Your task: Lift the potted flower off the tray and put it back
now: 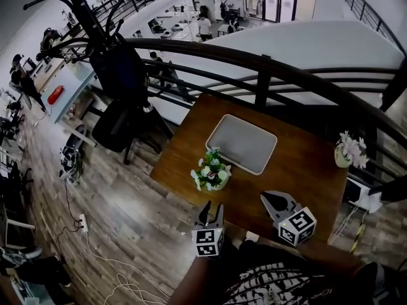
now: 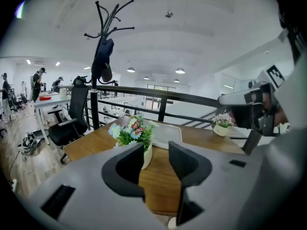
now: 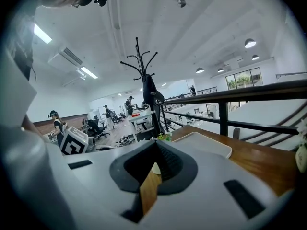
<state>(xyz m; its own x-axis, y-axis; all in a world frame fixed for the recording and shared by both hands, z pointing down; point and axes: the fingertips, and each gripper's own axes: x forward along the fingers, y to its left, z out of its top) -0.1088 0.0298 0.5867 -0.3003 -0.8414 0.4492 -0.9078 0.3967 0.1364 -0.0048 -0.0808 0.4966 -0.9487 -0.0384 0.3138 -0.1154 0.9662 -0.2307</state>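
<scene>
1. The potted flower (image 1: 211,170) stands on the table (image 1: 305,164), just off the tray's (image 1: 241,143) near-left corner.
2. Left gripper (image 1: 212,210) is just near of it, jaws spread, pinching nothing.
3. Right gripper (image 1: 270,199) sits further right, jaws pressed together, empty.

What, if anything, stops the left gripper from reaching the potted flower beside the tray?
Probably nothing, so yes: the left gripper points at the potted flower with its jaws apart, and only bare table lies between them. The tray sits beyond the pot, out of the way.
</scene>
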